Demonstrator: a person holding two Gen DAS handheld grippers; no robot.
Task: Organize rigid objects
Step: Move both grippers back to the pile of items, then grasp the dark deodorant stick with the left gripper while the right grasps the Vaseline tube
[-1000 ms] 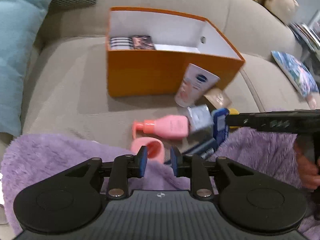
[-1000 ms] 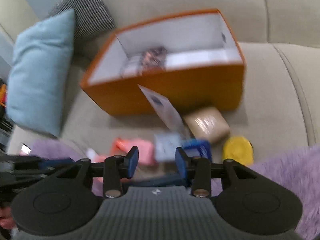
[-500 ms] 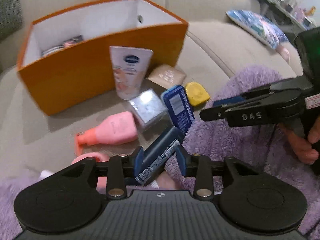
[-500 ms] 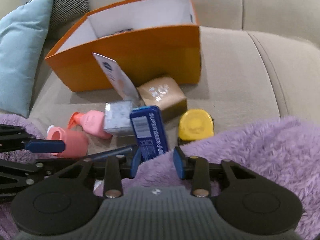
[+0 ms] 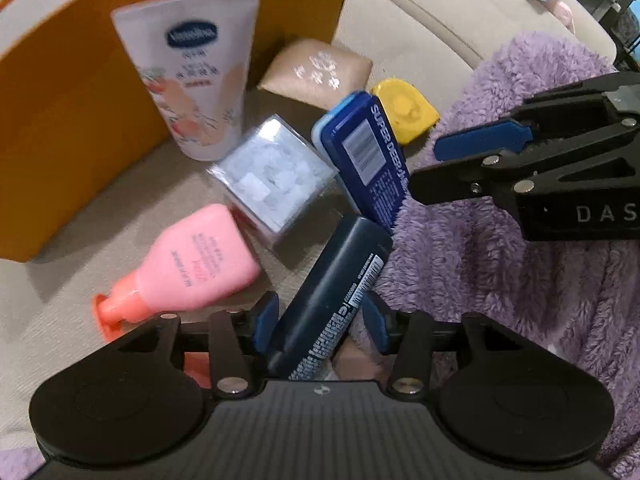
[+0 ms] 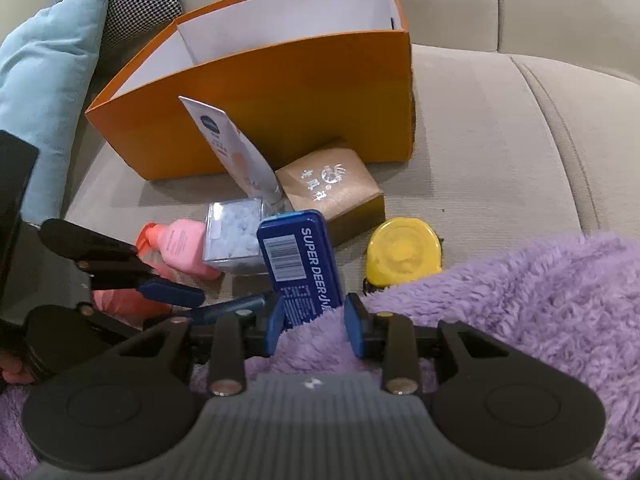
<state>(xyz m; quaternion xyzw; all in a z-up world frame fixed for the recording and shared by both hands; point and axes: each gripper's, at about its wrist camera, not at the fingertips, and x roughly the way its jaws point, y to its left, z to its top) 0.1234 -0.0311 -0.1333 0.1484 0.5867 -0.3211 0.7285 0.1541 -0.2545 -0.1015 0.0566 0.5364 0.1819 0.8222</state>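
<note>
We are at the pick-up stage of sorting loose toiletries into the orange box (image 6: pixel 260 120), which stands open on the beige sofa (image 6: pixel 500 140). A purple fleece blanket (image 6: pixel 540 300) covers the near edge of the seat.

The items lie in a cluster on the seat just in front of the box: a Vaseline tube (image 5: pixel 192 76) leaning on the box wall, a tan carton (image 6: pixel 330 184), a pink pump bottle (image 5: pixel 196 264), a clear case of white pieces (image 5: pixel 272 172), a blue Super Deer tin (image 6: pixel 302 264), a yellow disc-shaped item (image 6: pixel 402 252) and a dark blue tube (image 5: pixel 332 300).

The left gripper (image 5: pixel 320 316) straddles the dark blue tube, jaws parted with a gap on each side; nothing is gripped. The right gripper (image 6: pixel 314 326) hangs over the blanket edge just short of the blue tin, jaws likewise released.

Next move, in our judgement: close the left jaws squarely on the tube, lift it clear of the tin, then carry it to the box.

Compared with half a second ago, the left gripper has advanced: the cluster fills more of its view and the tube reaches deeper between the jaws. The right gripper has edged slightly closer to the tin.
</note>
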